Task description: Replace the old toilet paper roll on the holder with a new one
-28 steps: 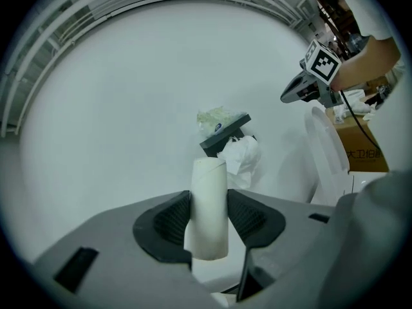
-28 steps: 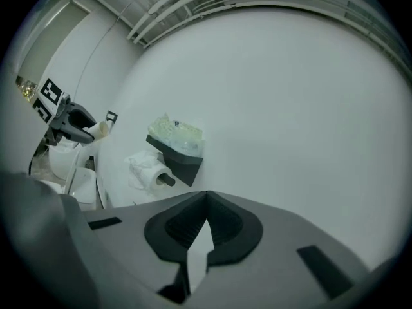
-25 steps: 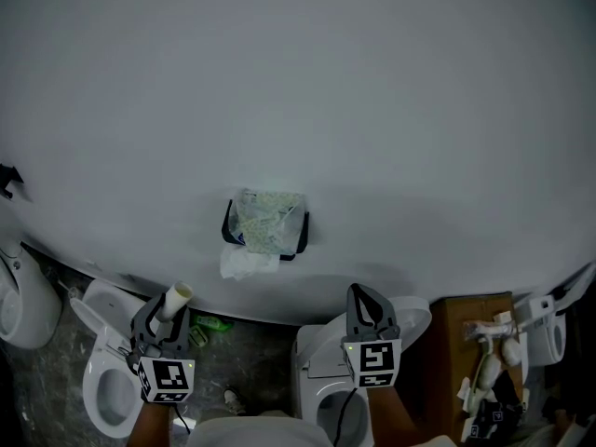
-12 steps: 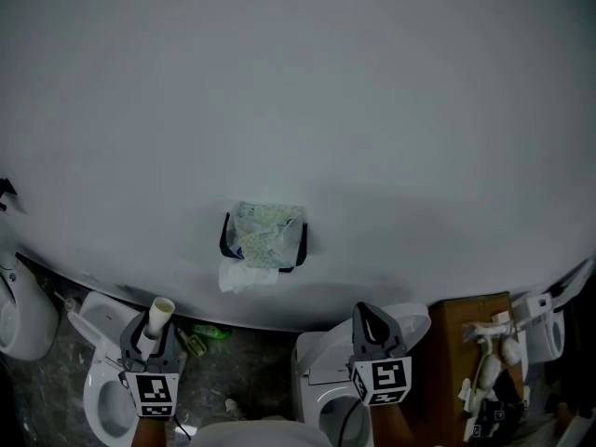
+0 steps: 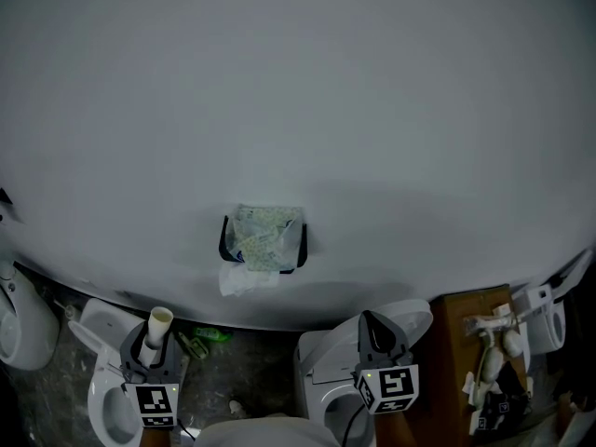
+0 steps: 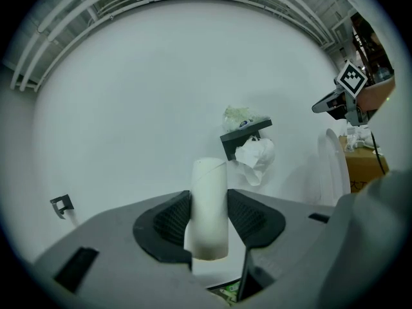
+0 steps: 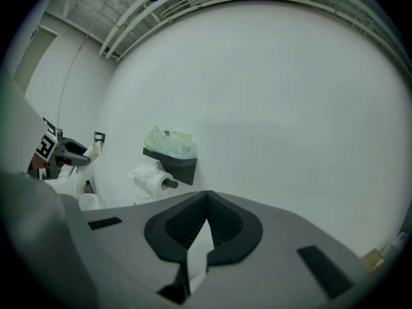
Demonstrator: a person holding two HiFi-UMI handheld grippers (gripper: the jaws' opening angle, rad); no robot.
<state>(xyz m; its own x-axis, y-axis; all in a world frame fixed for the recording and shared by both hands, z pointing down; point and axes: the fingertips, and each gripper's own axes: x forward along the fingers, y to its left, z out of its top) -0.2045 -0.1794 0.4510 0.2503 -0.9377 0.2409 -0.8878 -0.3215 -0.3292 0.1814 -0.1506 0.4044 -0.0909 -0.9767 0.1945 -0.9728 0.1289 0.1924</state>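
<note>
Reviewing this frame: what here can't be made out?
- Bundle on the holder: head view, crinkled wrap and small size hide its contents.
- Roll: paper left unclear; right gripper view, too small.
- Green thing on the floor: head view, dark, tiny.
- Clutter on the box: head view, dim, near the edge.

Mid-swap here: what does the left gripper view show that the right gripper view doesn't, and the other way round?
Only the left gripper view: the left gripper with its jaws clamped on a bare cardboard tube, held upright. Only the right gripper view: the right gripper with its jaws shut on nothing, and a bar end poking out of a paper roll. Both: the black wall holder with a plastic bag on top.
</note>
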